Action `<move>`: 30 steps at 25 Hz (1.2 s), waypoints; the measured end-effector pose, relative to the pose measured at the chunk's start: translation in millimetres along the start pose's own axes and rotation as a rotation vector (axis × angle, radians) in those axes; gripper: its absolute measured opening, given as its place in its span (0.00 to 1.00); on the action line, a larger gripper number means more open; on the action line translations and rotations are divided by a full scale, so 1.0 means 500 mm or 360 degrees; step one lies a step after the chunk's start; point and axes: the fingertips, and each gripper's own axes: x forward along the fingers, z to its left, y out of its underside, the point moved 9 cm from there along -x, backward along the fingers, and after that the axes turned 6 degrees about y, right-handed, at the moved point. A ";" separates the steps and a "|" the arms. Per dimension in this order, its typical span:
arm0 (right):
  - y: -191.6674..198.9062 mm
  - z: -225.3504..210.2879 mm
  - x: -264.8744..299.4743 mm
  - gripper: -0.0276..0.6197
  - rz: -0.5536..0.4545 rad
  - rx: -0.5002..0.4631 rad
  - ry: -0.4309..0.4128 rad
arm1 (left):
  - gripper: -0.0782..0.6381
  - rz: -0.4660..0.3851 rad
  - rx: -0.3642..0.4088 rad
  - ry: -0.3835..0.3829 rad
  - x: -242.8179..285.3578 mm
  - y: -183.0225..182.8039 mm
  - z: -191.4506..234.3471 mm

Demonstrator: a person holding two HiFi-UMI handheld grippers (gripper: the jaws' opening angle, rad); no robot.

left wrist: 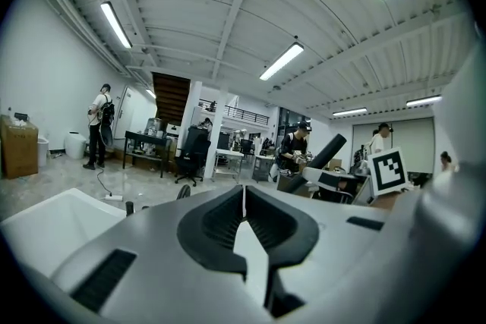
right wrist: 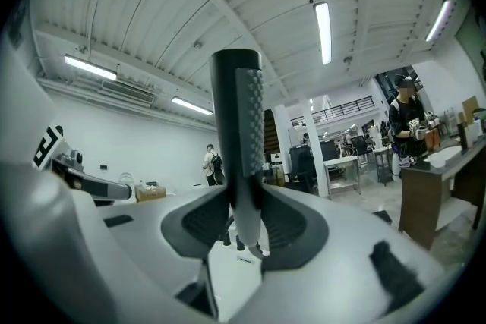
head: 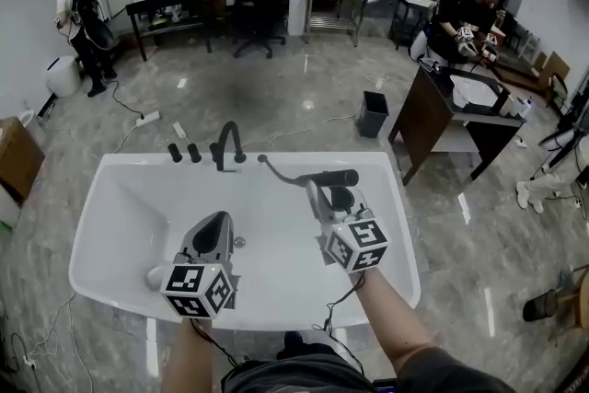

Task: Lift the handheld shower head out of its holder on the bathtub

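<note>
My right gripper [head: 324,190] has its fingers [right wrist: 287,225] pinching the handheld shower head [head: 337,177] partway along its handle, and the dark, textured head sticks out crosswise past them. The head hangs over the basin of the white bathtub [head: 109,198], apart from the far rim, so I judge it already out of its holder, though I cannot pick the holder out for certain. The hose [head: 279,171] runs back from the head toward the rim just beside the faucet [head: 229,143]. To do this well I should hold the pinch firm, raise the head gently, and leave the hose slack rather than drag it tight against the faucet or the knobs [head: 184,152]. My right forearm reaches in over the near rim with the gripper pointing roughly level toward the far rim. My left gripper [head: 219,221] hovers lower and nearer me over the basin, tipped slightly down, its fingers pressed together on nothing.
</note>
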 end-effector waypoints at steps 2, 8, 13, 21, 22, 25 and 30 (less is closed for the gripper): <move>-0.013 0.020 -0.032 0.26 -0.0031 0.0003 0.0027 | 0.14 -0.0001 -0.0006 0.0016 -0.027 0.003 -0.004; -0.029 0.090 -0.143 0.26 -0.0057 -0.0007 0.0099 | 0.14 0.0036 -0.0005 0.0055 -0.131 0.030 -0.026; -0.030 0.150 -0.235 0.26 -0.0051 -0.0016 0.0145 | 0.14 0.0064 0.0008 0.0072 -0.233 0.059 -0.047; -0.028 0.230 -0.362 0.26 -0.0085 0.0018 0.0217 | 0.14 0.0042 0.0012 0.0094 -0.377 0.068 -0.071; -0.027 0.238 -0.376 0.26 -0.0089 0.0020 0.0224 | 0.14 0.0033 0.0014 0.0100 -0.391 0.067 -0.074; -0.025 0.262 -0.414 0.26 -0.0095 0.0025 0.0240 | 0.14 0.0013 0.0016 0.0120 -0.431 0.064 -0.086; -0.020 0.293 -0.469 0.26 -0.0096 0.0022 0.0270 | 0.14 0.0003 0.0021 0.0161 -0.475 0.070 -0.104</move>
